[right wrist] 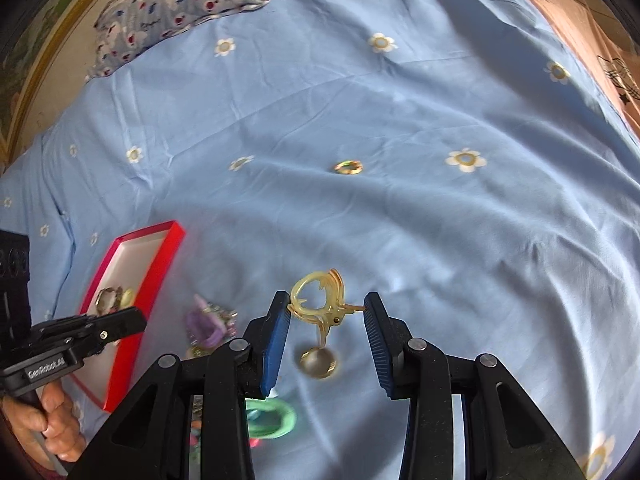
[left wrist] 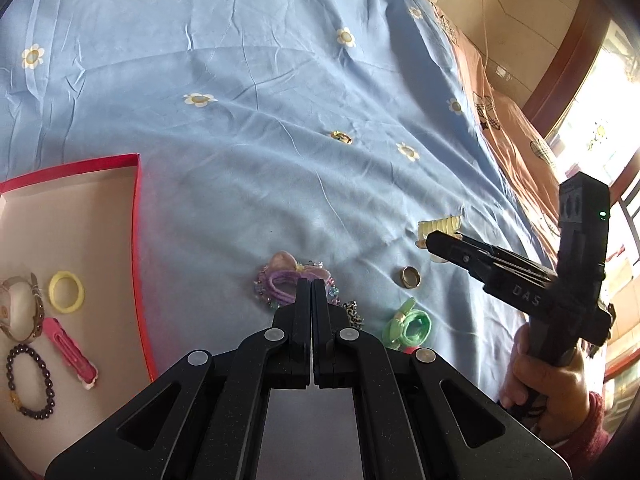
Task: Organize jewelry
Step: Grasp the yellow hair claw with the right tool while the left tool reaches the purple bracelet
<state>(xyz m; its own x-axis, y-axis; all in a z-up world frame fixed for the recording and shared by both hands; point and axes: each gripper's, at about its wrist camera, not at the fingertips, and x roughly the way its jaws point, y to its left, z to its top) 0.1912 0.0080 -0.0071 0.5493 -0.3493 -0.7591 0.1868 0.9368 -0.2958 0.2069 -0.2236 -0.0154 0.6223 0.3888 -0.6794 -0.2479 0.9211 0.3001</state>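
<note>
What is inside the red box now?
The red box holds a yellow hair tie, a pink hair clip, a dark bead bracelet and a watch. The frame edge cuts off its left part.

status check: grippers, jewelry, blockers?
Left gripper shut, empty, over purple hair tie. Right gripper open, straddling yellow claw clip, pads not pressing it. Red tray partly filled. Nothing blocking the clip.
</note>
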